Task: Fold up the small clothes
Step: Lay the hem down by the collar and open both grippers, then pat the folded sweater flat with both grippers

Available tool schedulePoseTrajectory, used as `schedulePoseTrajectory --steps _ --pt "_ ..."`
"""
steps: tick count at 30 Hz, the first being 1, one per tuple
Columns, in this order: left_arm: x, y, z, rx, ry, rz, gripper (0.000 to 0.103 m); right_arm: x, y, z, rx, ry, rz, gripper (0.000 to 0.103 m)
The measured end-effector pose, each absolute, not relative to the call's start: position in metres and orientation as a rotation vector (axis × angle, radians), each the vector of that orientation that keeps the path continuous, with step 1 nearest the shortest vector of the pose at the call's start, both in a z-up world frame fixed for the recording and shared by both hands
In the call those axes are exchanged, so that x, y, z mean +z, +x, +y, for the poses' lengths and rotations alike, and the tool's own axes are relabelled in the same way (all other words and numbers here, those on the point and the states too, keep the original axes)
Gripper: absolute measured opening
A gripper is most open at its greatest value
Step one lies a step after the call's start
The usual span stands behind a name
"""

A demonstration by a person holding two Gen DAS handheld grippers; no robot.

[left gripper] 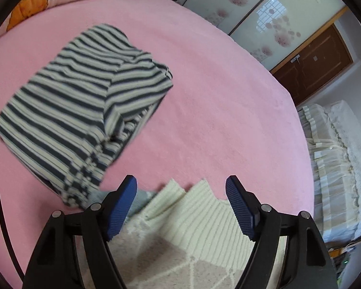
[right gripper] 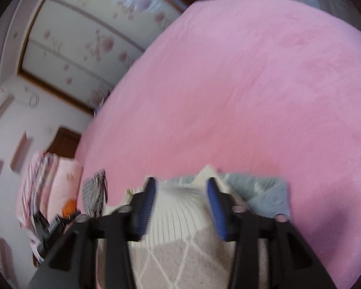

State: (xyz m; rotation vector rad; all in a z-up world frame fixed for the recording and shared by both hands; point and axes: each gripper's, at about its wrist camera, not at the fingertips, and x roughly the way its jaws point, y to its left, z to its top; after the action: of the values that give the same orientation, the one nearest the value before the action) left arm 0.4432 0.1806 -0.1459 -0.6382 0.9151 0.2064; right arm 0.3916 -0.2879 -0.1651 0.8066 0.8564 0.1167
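Left wrist: striped top (left gripper: 84,101) left, bare pink bedspread (left gripper: 228,120) right.

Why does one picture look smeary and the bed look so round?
Right wrist view: everything is smeared by motion blur, even the right gripper and the cream sweater. Left wrist view: mostly sharp, only the striped top is a bit blurred. Both views: the fisheye lens bends the pink bed into a curve.

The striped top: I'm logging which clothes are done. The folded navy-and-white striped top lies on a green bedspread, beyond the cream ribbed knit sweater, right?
Not quite. In the left wrist view, the folded navy-and-white striped top lies on a pink bedspread, not a green one. It does lie beyond the cream ribbed knit sweater.
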Motion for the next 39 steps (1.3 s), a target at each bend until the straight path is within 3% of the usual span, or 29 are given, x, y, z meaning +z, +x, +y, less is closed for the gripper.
schedulePoseTrajectory --steps 11,21,23,27,35,39 --pt "-0.124 0.423 0.166 0.173 -0.441 0.941 0.075 -0.120 0.377 -0.264 0.073 0.472 0.840 0.052" --pt "-0.105 0.392 0.083 -0.031 -0.156 0.967 0.076 -0.093 0.346 -0.173 0.204 0.154 0.826 0.052" --pt "-0.114 0.390 0.067 -0.062 -0.144 0.983 0.076 -0.098 0.350 -0.149 0.260 0.127 0.832 0.045" --pt "-0.148 0.397 0.051 -0.071 -0.158 1.035 0.076 -0.125 0.369 -0.121 0.339 0.167 0.907 0.016" --pt "-0.196 0.415 0.052 0.053 0.013 1.008 0.076 -0.195 0.391 -0.096 0.305 0.074 1.028 0.001" --pt "-0.199 0.424 0.075 0.099 0.033 1.005 0.076 -0.202 0.397 -0.137 0.126 -0.012 1.005 0.000"
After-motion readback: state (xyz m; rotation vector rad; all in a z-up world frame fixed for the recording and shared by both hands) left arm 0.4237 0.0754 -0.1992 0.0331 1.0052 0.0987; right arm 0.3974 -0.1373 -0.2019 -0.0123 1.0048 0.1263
